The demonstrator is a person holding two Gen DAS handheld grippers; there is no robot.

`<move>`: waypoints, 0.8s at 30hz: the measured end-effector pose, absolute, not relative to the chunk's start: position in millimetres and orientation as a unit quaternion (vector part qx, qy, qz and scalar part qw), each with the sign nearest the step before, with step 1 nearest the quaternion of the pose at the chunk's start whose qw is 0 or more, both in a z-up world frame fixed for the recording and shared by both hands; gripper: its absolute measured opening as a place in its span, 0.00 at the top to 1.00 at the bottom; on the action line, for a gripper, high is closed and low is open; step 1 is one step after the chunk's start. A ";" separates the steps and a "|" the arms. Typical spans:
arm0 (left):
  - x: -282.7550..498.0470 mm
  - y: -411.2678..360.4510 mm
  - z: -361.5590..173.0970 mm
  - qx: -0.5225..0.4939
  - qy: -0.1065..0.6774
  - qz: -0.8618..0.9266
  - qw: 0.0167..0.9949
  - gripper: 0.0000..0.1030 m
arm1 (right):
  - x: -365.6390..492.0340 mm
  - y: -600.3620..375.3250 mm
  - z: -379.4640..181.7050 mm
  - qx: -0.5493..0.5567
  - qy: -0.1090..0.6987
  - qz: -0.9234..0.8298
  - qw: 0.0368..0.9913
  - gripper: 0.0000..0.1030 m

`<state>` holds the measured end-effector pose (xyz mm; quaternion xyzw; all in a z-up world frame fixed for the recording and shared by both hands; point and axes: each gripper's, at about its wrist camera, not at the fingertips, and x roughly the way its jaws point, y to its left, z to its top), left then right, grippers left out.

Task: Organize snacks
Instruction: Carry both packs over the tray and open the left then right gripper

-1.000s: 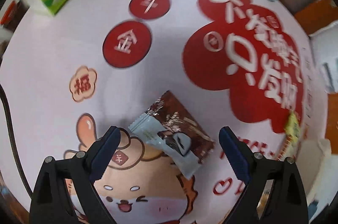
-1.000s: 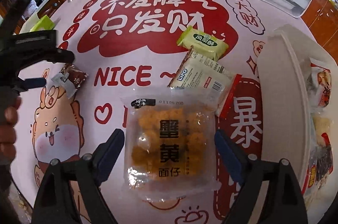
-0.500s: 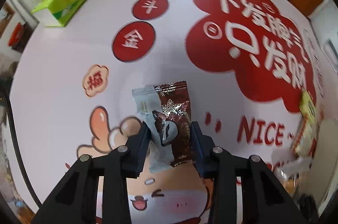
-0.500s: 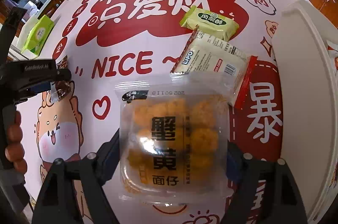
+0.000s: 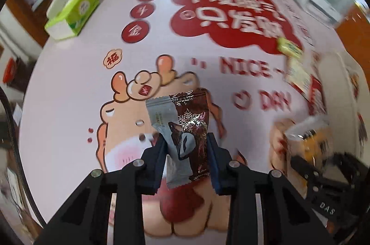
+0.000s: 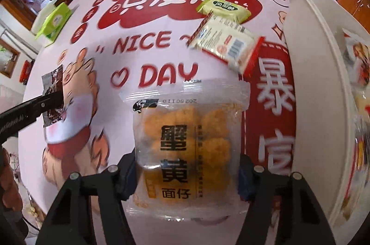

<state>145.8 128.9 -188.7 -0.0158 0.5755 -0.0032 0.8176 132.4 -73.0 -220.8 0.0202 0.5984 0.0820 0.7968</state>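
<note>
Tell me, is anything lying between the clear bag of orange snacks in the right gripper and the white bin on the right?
Nothing visible does. The clear bag sits between the right gripper's closing jaws, and only bare printed tablecloth lies between it and the white bin. The cream wafer pack lies farther back.

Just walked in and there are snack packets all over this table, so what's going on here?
A person is tidying snacks with two tools. The left hand-held gripper is shut on a small brown and grey packet, held above the printed tablecloth. The right hand-held gripper has just been closing on a clear bag of orange snacks. A green packet and a cream packet lie loose beside a white bin.
</note>
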 end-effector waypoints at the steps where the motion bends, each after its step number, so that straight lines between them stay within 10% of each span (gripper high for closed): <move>1: 140.6 124.5 -180.8 -0.008 0.569 -0.009 0.822 0.70 | 125.7 -73.5 -215.2 0.021 0.594 0.088 0.799 0.36; 24: 94.2 -130.6 -61.4 0.064 0.442 -0.173 0.878 0.70 | 57.1 -263.2 -72.1 0.040 0.436 0.026 0.899 0.35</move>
